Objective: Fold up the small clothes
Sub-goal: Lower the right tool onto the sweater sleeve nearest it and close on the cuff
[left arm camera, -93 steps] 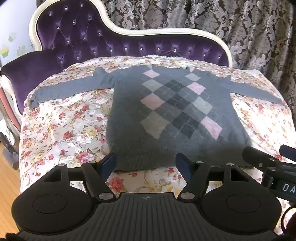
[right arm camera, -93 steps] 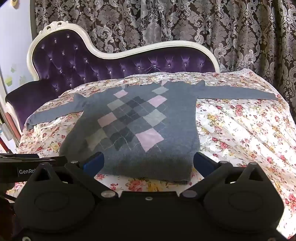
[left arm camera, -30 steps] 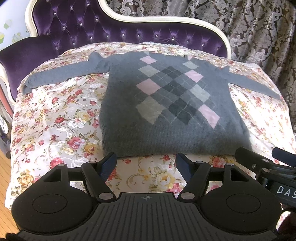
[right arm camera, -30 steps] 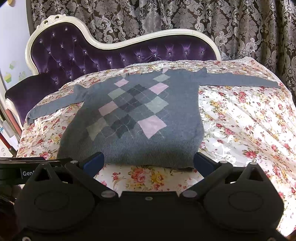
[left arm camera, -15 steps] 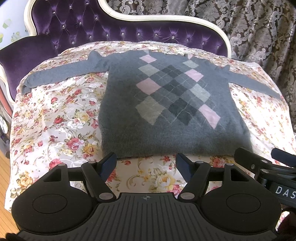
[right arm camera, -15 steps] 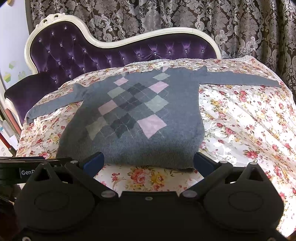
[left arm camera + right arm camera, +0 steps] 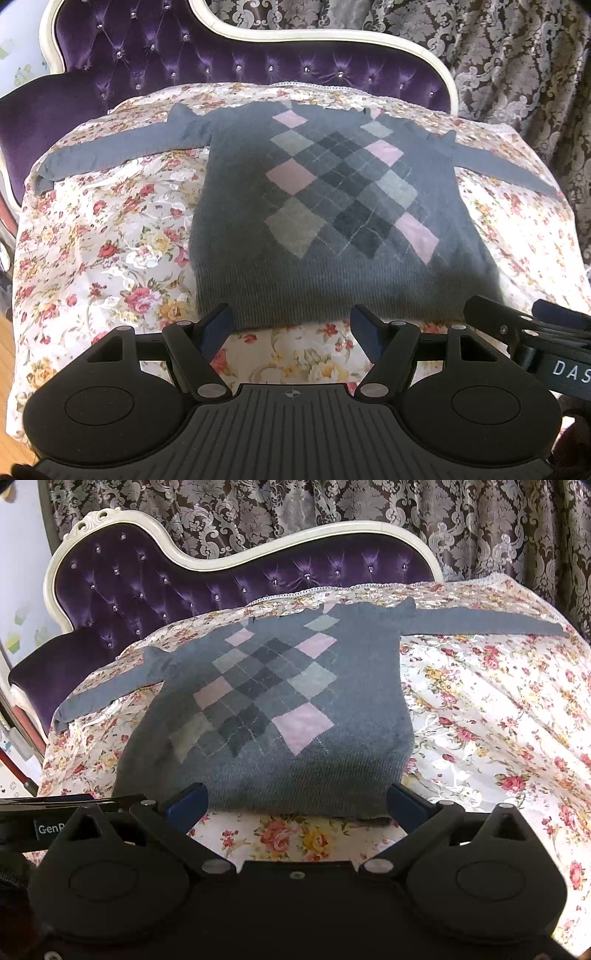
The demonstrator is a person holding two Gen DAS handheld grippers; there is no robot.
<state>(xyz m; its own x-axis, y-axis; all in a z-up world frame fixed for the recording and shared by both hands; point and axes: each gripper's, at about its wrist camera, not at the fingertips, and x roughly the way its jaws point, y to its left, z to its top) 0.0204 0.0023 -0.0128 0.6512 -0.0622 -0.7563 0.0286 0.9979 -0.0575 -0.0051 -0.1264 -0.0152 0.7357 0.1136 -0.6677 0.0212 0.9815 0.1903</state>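
Note:
A grey sweater (image 7: pixel 332 206) with a pink and grey diamond pattern lies flat on a floral sheet (image 7: pixel 110 240), both sleeves spread out sideways. It also shows in the right wrist view (image 7: pixel 280 716). My left gripper (image 7: pixel 291 325) is open and empty, just short of the sweater's bottom hem, toward its left half. My right gripper (image 7: pixel 295 805) is open and empty at the hem's right half. The right gripper's side shows at the lower right of the left wrist view (image 7: pixel 528 332).
The floral sheet (image 7: pixel 498 720) covers a purple tufted sofa (image 7: pixel 155 579) with a white frame. Patterned curtains (image 7: pixel 332 506) hang behind. Wooden floor (image 7: pixel 5 332) shows past the sheet's left edge.
Both grippers have come slightly closer to the sweater's bottom hem. The sweater has not moved. Both grippers stay open.

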